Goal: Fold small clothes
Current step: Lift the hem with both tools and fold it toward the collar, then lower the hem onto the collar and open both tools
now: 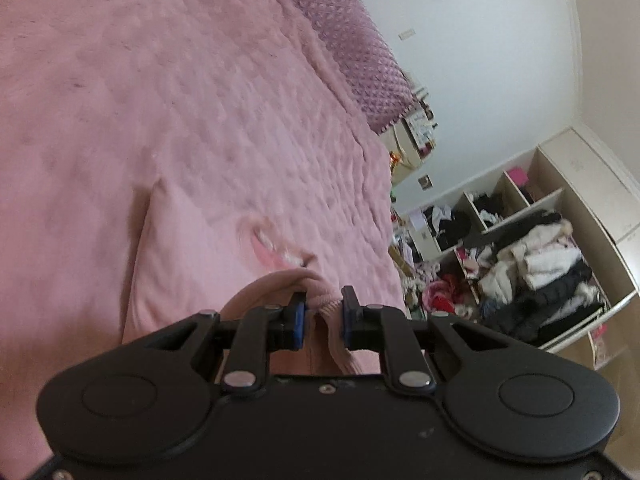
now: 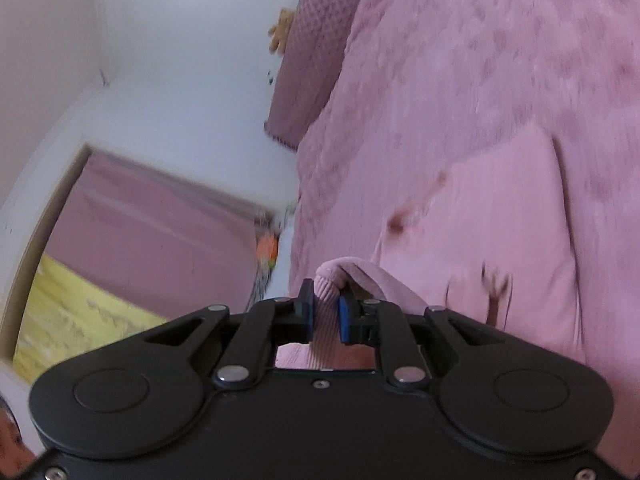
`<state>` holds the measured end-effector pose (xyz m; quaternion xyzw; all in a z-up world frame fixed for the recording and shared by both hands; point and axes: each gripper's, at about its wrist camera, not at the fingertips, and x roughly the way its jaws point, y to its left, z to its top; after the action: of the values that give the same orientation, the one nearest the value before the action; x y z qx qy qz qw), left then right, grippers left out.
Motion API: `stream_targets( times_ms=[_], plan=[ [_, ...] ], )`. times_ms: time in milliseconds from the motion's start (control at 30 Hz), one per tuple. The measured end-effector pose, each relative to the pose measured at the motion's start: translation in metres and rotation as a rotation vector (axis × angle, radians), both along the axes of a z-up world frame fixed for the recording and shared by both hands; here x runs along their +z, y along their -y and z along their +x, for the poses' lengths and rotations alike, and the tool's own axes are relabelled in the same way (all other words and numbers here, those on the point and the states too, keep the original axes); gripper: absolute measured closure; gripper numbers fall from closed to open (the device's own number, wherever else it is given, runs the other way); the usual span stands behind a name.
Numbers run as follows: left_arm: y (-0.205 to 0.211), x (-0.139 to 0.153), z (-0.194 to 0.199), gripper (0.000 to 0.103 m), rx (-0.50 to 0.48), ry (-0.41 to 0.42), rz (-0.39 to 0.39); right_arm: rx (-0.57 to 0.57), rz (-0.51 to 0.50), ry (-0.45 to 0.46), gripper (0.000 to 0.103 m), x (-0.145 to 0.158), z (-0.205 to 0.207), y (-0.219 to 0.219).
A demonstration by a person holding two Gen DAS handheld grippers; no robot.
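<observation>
Pink fleece is filling both views — a small pink garment (image 1: pixel 208 248) is lying on the quilted pink bedspread (image 1: pixel 160 80), near the bed's side edge. The left gripper (image 1: pixel 323 312) is pinching a ribbed cuff of it between blue-padded fingers (image 1: pixel 298 322). The right gripper (image 2: pixel 325 314) is clamping another ribbed cuff (image 2: pixel 326 284), bunched up above its pads. A mauve textured headboard (image 1: pixel 352 40) is standing at the bed's far end, and cluttered open shelves (image 1: pixel 520 248) are lining the wall beyond the edge.
</observation>
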<state>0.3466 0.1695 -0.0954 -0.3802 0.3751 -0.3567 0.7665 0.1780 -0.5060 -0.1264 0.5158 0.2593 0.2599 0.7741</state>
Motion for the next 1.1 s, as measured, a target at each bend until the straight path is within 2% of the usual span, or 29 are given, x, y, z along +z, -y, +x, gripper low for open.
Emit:
stream_targets(
  times_ms=[200, 333, 433, 667, 733, 800, 867, 933, 967, 1033, 1100],
  plan=[
    [0.012, -0.034, 0.068, 0.089, 0.055, -0.072, -0.002, -0.029, 0.008, -0.046, 0.09, -0.025, 0.062, 0.008],
    [0.02, -0.051, 0.094, 0.089, 0.078, -0.106, 0.007, -0.052, 0.035, -0.078, 0.09, -0.044, 0.09, 0.019],
    [0.026, -0.063, 0.115, 0.089, 0.088, -0.12, 0.022, -0.062, 0.046, -0.097, 0.09, -0.056, 0.106, 0.024],
    [0.044, -0.092, 0.149, 0.087, 0.112, -0.18, 0.134, -0.104, 0.046, -0.178, 0.09, -0.086, 0.134, 0.029],
    [0.047, -0.102, 0.154, 0.083, 0.118, -0.196, 0.161, -0.116, 0.041, -0.202, 0.09, -0.094, 0.136, 0.029],
    [0.047, -0.109, 0.159, 0.078, 0.129, -0.237, 0.15, -0.135, 0.029, -0.232, 0.09, -0.101, 0.139, 0.029],
    [0.044, -0.108, 0.162, 0.07, 0.126, -0.261, 0.118, -0.155, 0.048, -0.269, 0.082, -0.108, 0.139, 0.029],
    [0.041, -0.097, 0.159, 0.06, 0.113, -0.248, 0.129, -0.16, 0.06, -0.268, 0.073, -0.107, 0.137, 0.028],
    [0.038, -0.088, 0.155, 0.056, 0.111, -0.233, 0.141, -0.161, 0.05, -0.254, 0.07, -0.101, 0.134, 0.028],
    [0.028, -0.066, 0.147, 0.049, 0.148, -0.183, 0.171, -0.172, 0.022, -0.224, 0.052, -0.087, 0.126, 0.028],
    [0.016, -0.046, 0.133, 0.046, 0.195, -0.116, 0.168, -0.213, -0.056, -0.193, 0.051, -0.068, 0.121, 0.025]
  ],
)
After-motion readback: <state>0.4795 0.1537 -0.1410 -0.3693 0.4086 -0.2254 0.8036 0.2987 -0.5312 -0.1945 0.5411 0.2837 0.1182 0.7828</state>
